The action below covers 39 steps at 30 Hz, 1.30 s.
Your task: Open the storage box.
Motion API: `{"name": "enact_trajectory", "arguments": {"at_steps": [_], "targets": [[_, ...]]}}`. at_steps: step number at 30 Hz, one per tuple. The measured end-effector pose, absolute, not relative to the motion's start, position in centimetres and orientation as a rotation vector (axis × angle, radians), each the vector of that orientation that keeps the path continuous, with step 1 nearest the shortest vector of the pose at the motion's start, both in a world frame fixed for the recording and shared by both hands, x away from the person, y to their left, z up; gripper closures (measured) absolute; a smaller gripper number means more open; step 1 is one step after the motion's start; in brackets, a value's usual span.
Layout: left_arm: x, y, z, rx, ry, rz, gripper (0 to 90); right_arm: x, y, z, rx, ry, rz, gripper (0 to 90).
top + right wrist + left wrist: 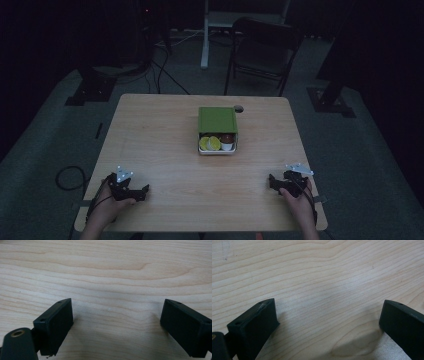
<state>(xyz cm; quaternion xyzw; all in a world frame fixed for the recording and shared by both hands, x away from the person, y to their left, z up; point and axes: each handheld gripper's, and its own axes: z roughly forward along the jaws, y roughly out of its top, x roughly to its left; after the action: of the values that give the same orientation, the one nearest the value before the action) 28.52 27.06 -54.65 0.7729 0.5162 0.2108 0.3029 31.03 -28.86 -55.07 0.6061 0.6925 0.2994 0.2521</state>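
Observation:
A small tin box (218,149) sits at the middle of the wooden table (165,150). Its green lid (217,119) lies slid back over the far part. In the box's near part I see yellow round pieces (209,143) and a dark red piece (227,138) beside something white. My left gripper (142,190) rests near the table's front left corner, held by a hand. In the left gripper view its jaws (328,320) stand wide apart over bare wood. My right gripper (273,181) rests near the front right corner; it (117,320) is open too, with nothing between its pads.
A small dark object (239,108) lies just behind the box near the far edge. Beyond the table stand a dark chair (262,50), a white stand leg (204,35) and cables on the grey floor. A cable loop (67,177) hangs left of the table.

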Motion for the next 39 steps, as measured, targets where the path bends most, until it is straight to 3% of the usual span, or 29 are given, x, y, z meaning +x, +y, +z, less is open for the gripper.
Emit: {"name": "enact_trajectory", "arguments": {"at_steps": [14,26,39], "targets": [[28.4,27.0,-54.6,2.06,1.351,0.562,2.2,31.0,-28.9,-55.1,1.648,1.885,0.814,10.7],[27.8,23.7,-53.9,2.192,1.091,0.653,6.3,31.0,-28.9,-55.1,1.648,1.884,0.815,10.6],[28.1,21.4,-53.6,2.255,0.986,0.713,6.3,31.0,-28.9,-55.1,1.648,1.885,0.815,10.6]]}}
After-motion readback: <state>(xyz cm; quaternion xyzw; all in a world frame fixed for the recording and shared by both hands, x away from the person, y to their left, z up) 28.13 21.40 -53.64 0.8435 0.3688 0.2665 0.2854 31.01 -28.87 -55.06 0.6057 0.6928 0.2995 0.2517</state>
